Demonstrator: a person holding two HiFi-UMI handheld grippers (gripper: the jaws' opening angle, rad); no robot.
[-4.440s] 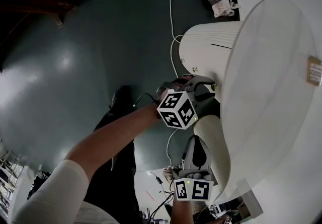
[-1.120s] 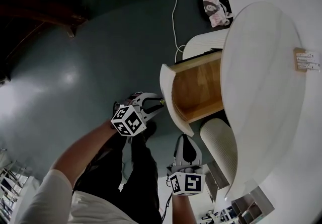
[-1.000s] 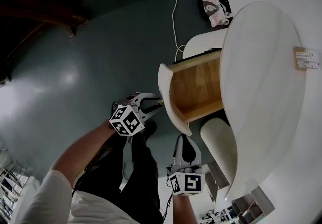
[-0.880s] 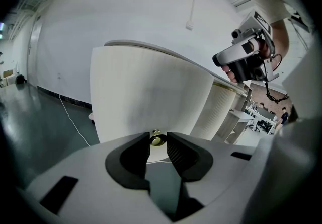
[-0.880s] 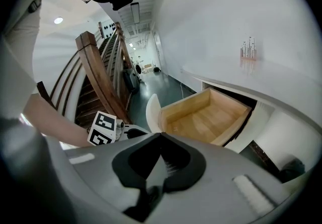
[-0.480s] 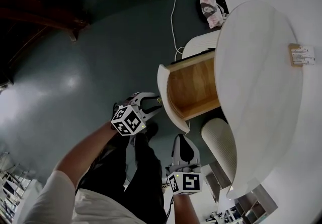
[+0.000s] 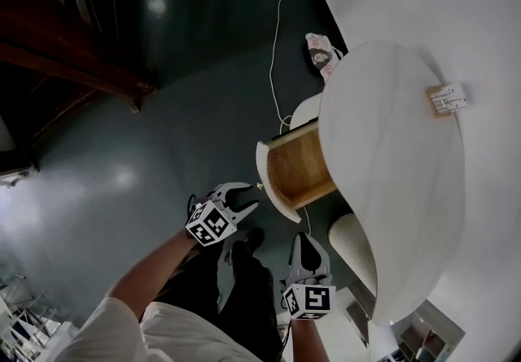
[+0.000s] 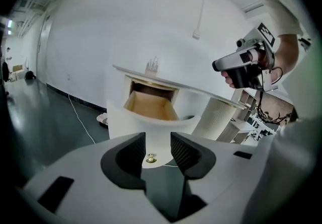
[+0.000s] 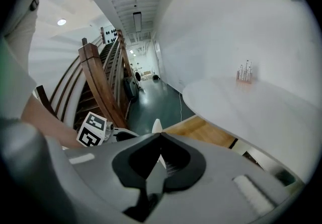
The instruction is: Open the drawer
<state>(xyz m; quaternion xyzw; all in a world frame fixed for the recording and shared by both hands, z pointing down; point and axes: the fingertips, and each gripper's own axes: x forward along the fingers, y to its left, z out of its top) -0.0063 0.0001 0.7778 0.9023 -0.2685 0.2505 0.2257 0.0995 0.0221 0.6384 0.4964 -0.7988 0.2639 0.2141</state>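
The drawer (image 7: 297,172) stands pulled out from under the white round tabletop (image 7: 391,189), its bare wooden inside showing. Its curved white front (image 8: 151,125) carries a small brass knob (image 8: 150,158). My left gripper (image 7: 251,196) hovers just short of that front; its jaws are opening, and the knob shows in the gap, clear of both pads. In the left gripper view the left gripper (image 8: 157,140) grips nothing. My right gripper (image 7: 304,240) hangs lower right, below the drawer, jaws shut on nothing. The right gripper (image 9: 160,135) looks across at the drawer's wood (image 9: 201,130).
A ribbed white pedestal (image 7: 354,242) stands under the table beside the drawer. A white cable (image 7: 275,43) and a printed bag (image 7: 321,51) lie on the dark green floor. A small wooden holder (image 7: 444,98) sits on the tabletop. Dark wooden stairs (image 7: 73,51) rise at the left.
The drawer, shut at first, now stands out. My left gripper has let go of the knob and widened. Both grippers have risen, and the view has pulled back from the table.
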